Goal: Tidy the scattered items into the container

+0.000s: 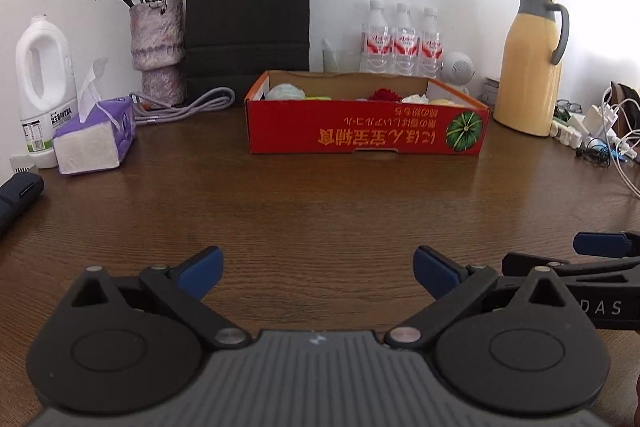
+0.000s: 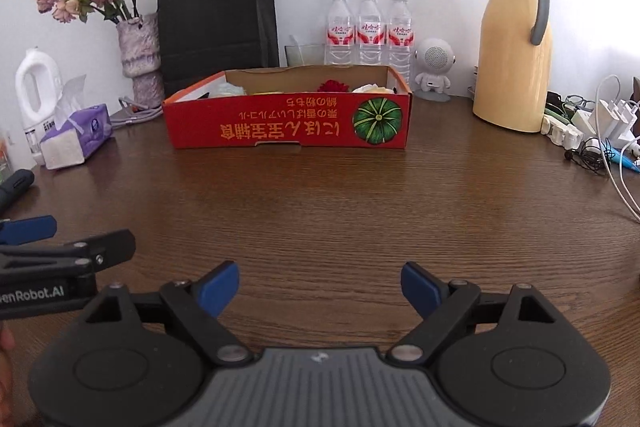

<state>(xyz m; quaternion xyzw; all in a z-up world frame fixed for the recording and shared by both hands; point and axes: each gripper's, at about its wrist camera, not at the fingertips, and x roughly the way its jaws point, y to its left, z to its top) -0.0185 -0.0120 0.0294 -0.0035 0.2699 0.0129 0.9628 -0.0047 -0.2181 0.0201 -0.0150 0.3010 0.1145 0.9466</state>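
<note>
The left gripper [image 1: 316, 273] and right gripper [image 2: 320, 289] hover side by side over the bare wooden table [image 1: 320, 203], jaws spread wide and empty. The red cardboard box [image 2: 288, 125], already holding small items, sits well ahead near the wall.

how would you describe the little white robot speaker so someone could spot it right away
Start at the red cardboard box mid-table and look just past its right rear corner. The white robot-shaped speaker stands there, between the water bottles and the yellow thermos jug; only it has a round grille face.
</note>
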